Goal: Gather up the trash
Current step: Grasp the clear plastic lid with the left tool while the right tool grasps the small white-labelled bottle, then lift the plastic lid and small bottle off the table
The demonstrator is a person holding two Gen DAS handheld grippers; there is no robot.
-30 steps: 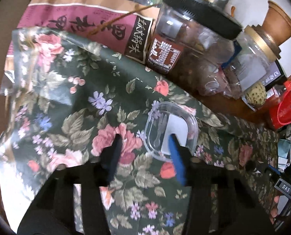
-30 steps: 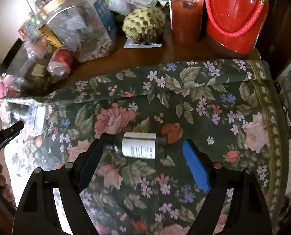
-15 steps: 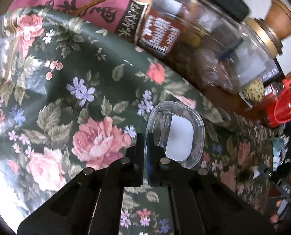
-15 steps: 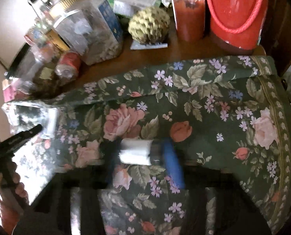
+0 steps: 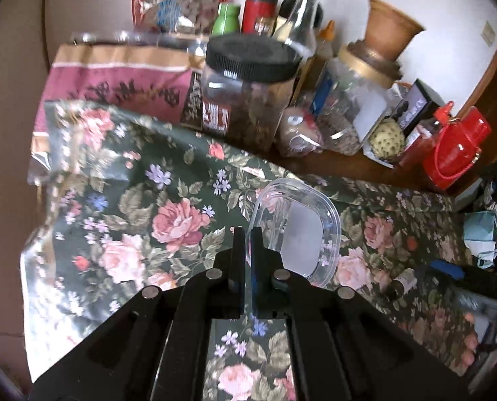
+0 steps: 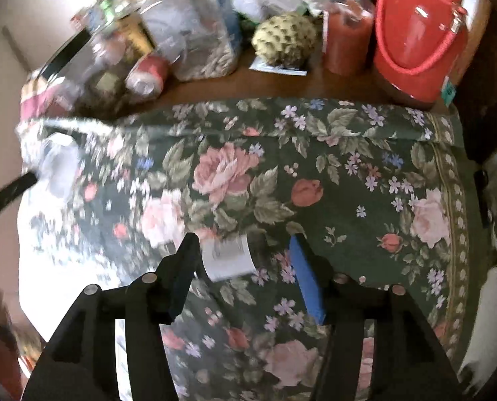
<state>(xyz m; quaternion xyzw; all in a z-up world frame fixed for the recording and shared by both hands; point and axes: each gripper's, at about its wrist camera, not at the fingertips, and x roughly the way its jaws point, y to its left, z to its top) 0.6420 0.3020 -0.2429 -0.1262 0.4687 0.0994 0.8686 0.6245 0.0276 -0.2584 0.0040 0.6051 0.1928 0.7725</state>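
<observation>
Pinching the thin rim of the clear plastic container (image 5: 295, 234), the left claw (image 5: 247, 234) is clamped shut; light, flimsy, slippery. The right claw (image 6: 245, 247) is opening, small labelled bottle (image 6: 228, 257) lying between its jaws.
</observation>
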